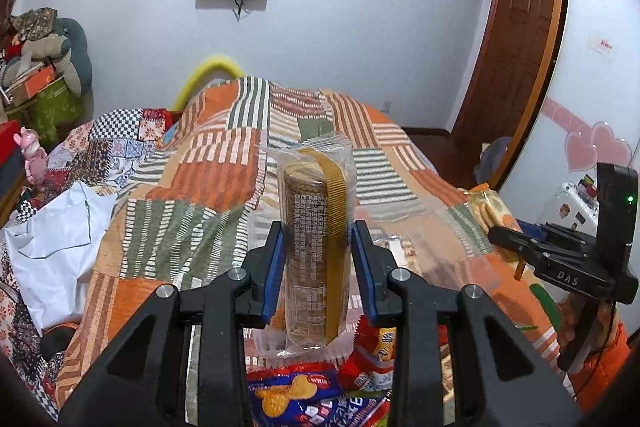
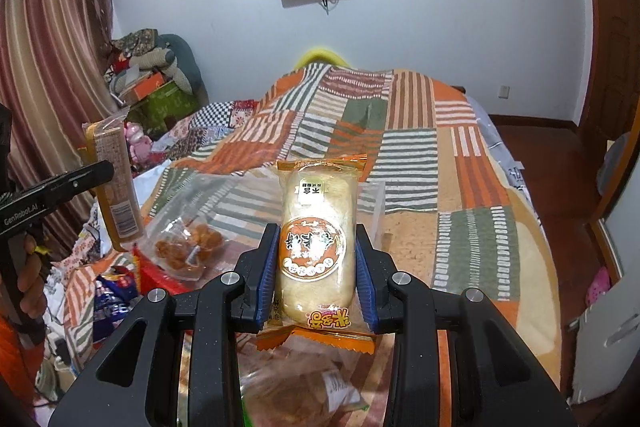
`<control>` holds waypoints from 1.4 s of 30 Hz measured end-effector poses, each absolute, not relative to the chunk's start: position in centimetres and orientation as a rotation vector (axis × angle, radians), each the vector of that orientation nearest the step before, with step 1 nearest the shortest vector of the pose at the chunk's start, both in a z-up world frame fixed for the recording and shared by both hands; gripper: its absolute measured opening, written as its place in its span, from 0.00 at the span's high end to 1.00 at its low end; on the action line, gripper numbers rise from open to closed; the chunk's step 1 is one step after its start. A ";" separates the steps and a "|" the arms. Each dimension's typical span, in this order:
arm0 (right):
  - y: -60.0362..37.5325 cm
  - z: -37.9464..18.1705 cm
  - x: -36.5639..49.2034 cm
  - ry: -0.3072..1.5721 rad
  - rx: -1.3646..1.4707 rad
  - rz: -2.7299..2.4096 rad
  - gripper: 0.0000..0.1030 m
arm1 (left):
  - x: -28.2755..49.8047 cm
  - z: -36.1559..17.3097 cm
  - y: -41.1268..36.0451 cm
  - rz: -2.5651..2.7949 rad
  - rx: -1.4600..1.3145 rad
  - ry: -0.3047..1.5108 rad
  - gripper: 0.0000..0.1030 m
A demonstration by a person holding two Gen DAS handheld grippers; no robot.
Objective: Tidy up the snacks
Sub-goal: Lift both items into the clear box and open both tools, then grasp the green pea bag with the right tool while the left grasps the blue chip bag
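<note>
Clear plastic wraps the biscuit roll (image 1: 316, 247), a brown stack with a gold tear strip, which stands upright in the left claw (image 1: 318, 259); both blue pads press its sides. The same roll shows at 9 o'clock in the right wrist view, held up above the bed. The right claw (image 2: 316, 267) pinches an orange-trimmed pastry packet (image 2: 318, 243), upright between its blue pads, with a pale cake inside and a round orange label.

Under both claws lies the patchwork quilt (image 1: 192, 187) of orange, green and white stripes, covering the bed. A clear bag of fried snacks (image 2: 188, 243) rests on the quilt at 9 o'clock from the pastry packet. Toward 6 o'clock of the left wrist view, below the roll, sit a blue biscuit bag (image 1: 296, 395) and a red snack bag (image 1: 372, 351) touching each other. A white cloth (image 1: 56, 239) lies crumpled at 9 o'clock there.
</note>
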State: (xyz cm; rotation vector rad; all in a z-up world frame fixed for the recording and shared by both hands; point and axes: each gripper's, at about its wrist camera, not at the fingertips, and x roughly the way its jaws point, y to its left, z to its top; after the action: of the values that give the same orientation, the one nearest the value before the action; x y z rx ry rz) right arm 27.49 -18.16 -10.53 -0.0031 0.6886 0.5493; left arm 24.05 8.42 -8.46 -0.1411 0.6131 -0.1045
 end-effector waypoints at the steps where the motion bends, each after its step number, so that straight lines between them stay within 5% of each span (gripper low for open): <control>1: -18.1 -10.7 27.8 0.693 -0.003 0.551 0.69 | 24.4 -8.7 8.3 -0.105 -0.137 0.622 0.69; 16: -16.3 -13.3 29.8 0.784 -0.037 0.579 0.69 | 27.6 -11.9 6.5 -0.139 -0.097 0.762 0.68; 22: -16.8 -12.8 29.4 0.783 -0.015 0.578 0.62 | 26.2 -10.6 5.9 -0.101 -0.061 0.705 0.49; 42: -17.8 -8.6 21.2 0.664 -0.039 0.618 0.50 | 17.5 -9.6 5.7 -0.123 -0.094 0.716 0.35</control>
State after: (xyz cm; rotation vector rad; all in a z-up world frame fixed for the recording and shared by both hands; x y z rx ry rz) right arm 21.24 -17.84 -8.64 -0.0391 0.6645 0.6176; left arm 17.50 5.75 -9.62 -0.0943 0.7158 -0.1234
